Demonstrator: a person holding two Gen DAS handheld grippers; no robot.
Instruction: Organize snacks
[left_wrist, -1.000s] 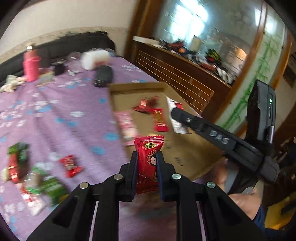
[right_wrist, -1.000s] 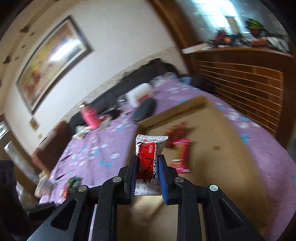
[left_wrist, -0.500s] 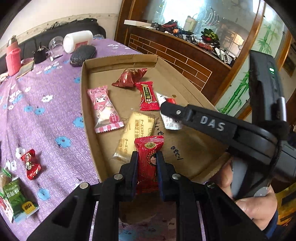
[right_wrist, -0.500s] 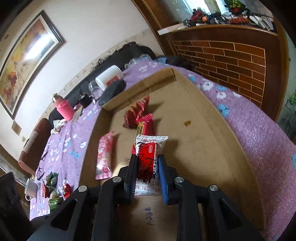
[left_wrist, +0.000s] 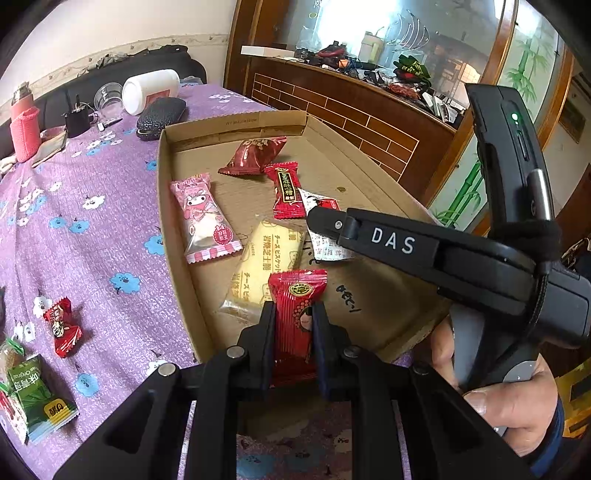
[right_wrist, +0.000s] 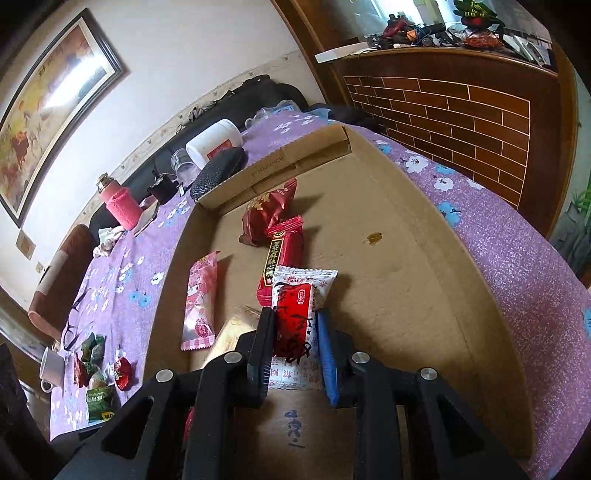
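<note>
Nearest to me, my left tongs (left_wrist: 293, 325) are clamped tight on a red snack packet (left_wrist: 295, 317), which stands upright over the near edge of the cardboard tray (left_wrist: 164, 206). My right tongs (right_wrist: 295, 339) have a white-and-red packet (right_wrist: 297, 317) between the pads (right_wrist: 263, 343); the left pad touches it, while I see a thin gap at the blue right pad, so the grip looks barely loosened. That packet sits low over the tray floor, near its middle. In the left view a hand (left_wrist: 517, 402) grips the handle of the right tool at the tray's near right corner.

Inside the tray, just past the left tongs, lies a pale yellow biscuit pack (left_wrist: 264, 266); a pink packet (left_wrist: 205, 218) lies by the left wall. Further in are a red sweet (left_wrist: 288, 190) and a dark red pouch (left_wrist: 255, 155) near the far wall.

On the purple-clothed worktop (left_wrist: 92, 229), left of the tray, a red candy (left_wrist: 61, 328) and a green packet (left_wrist: 37, 398) lie loose. At the far edge stand a white jar (left_wrist: 151, 90) and a pink bottle (left_wrist: 24, 129).
</note>
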